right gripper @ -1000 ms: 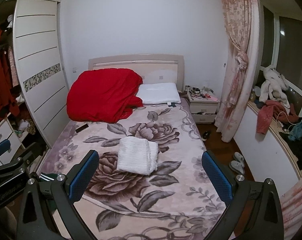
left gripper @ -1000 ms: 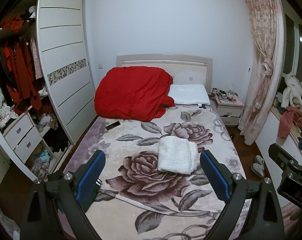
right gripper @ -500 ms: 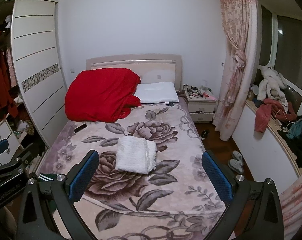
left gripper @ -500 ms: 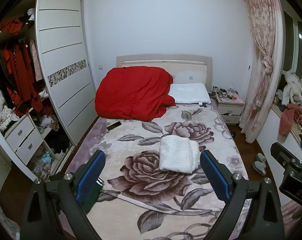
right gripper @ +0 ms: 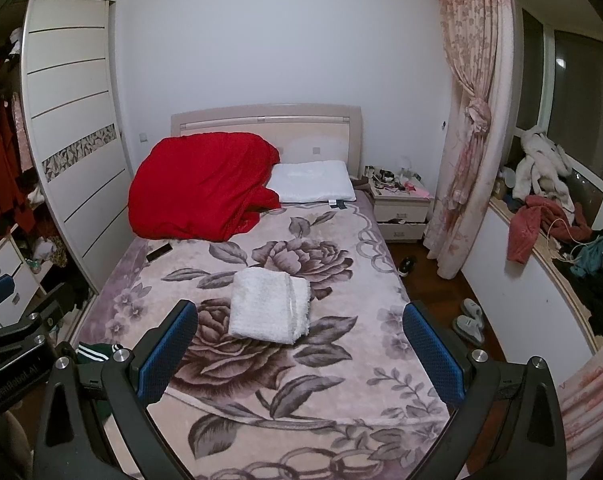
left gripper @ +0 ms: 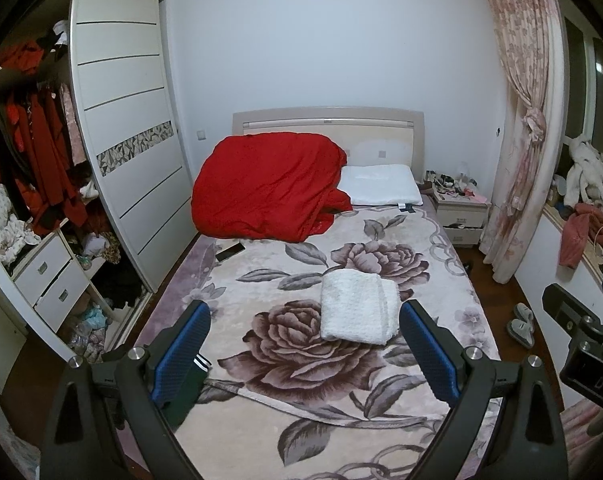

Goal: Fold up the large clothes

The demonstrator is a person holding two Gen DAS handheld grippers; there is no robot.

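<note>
A white knitted garment (left gripper: 359, 306) lies folded into a neat rectangle in the middle of the floral bed cover (left gripper: 293, 364); it also shows in the right wrist view (right gripper: 270, 305). My left gripper (left gripper: 303, 354) is open and empty, held above the foot of the bed, well short of the garment. My right gripper (right gripper: 299, 354) is open and empty too, at the same distance. A dark green garment with white stripes (right gripper: 95, 352) lies at the bed's near left corner.
A bunched red duvet (left gripper: 267, 190) and a white pillow (left gripper: 379, 190) lie at the head. A dark phone (left gripper: 230, 252) lies near the left edge. An open wardrobe (left gripper: 41, 208) stands left, a nightstand (right gripper: 401, 210), curtain (right gripper: 467, 128), slippers (right gripper: 469, 320) and cluttered sill (right gripper: 549, 220) right.
Both grippers have drifted slightly back from the bed, still open and empty. The folded white garment has not moved.
</note>
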